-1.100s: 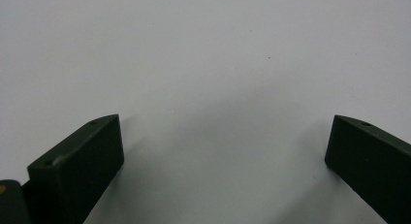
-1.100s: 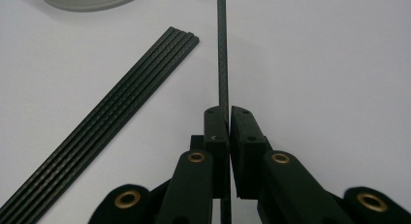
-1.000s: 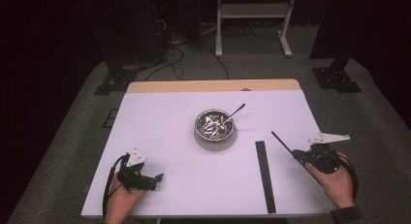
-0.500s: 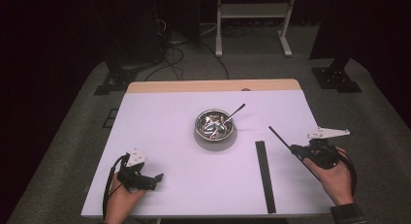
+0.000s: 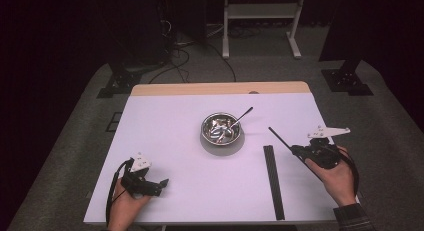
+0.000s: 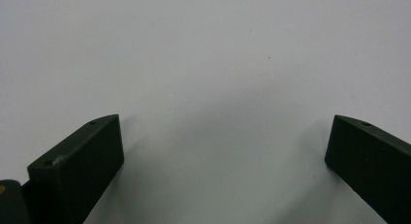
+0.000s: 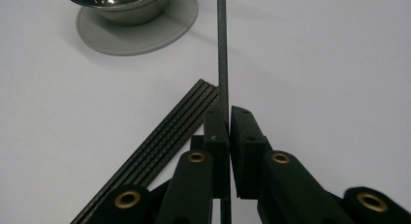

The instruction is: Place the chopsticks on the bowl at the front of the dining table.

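Nearest the person, the left gripper (image 5: 162, 182) rests low on the white table (image 5: 165, 131), its jaws spread wide over bare surface with nothing between them, apparently parked out of the way. Across on the right side, the right gripper (image 5: 295, 150) has its jaws pinched tight on a thin black rod (image 5: 280, 139), gripped near one end so the long free length points out toward the middle of the table. Just beside it lies the bundle of black rods (image 5: 273, 180), flat on the table. Farther off sits the metal bowl (image 5: 221, 129) on its grey coaster (image 7: 179, 27), a spoon (image 5: 242, 116) leaning on the rim, which looks like the rod's likely destination.
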`<action>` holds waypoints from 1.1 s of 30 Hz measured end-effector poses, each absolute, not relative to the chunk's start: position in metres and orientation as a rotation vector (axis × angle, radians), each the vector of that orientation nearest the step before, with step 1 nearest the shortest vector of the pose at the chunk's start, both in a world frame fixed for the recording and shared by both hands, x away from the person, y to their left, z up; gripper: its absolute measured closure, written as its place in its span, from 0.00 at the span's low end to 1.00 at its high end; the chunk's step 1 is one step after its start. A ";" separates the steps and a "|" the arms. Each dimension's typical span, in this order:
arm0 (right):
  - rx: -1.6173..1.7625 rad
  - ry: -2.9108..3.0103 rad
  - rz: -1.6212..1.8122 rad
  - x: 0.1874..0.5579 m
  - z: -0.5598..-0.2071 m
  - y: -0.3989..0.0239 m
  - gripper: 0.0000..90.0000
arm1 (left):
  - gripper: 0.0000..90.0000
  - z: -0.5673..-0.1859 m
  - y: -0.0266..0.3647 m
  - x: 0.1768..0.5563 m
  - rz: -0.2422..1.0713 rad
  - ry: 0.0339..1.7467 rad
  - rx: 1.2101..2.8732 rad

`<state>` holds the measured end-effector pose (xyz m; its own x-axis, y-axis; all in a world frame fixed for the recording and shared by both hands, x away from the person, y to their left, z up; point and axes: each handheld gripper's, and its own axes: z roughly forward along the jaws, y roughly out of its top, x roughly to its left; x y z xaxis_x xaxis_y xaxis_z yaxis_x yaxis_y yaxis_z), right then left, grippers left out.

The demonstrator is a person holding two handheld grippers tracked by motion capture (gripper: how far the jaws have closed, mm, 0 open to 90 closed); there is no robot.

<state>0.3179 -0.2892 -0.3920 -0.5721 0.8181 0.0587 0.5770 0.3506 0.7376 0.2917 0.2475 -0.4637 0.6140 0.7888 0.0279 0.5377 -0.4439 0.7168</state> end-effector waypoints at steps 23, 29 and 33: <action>1.179 2.347 1.092 0.341 -0.385 -0.259 0.95 | 0.00 -0.464 0.248 0.292 0.473 1.039 2.157; 1.164 2.358 1.101 0.348 -0.382 -0.249 0.95 | 0.00 -0.464 0.248 0.292 0.472 1.039 2.157; 1.157 2.363 1.112 0.352 -0.381 -0.244 0.95 | 0.00 -0.464 0.248 0.292 0.472 1.039 2.157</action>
<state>0.3519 -0.2438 -0.3808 -0.6382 0.7661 0.0763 0.5473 0.3817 0.7448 0.2916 0.2475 -0.4637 0.6140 0.7888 0.0272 0.5392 -0.4444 0.7154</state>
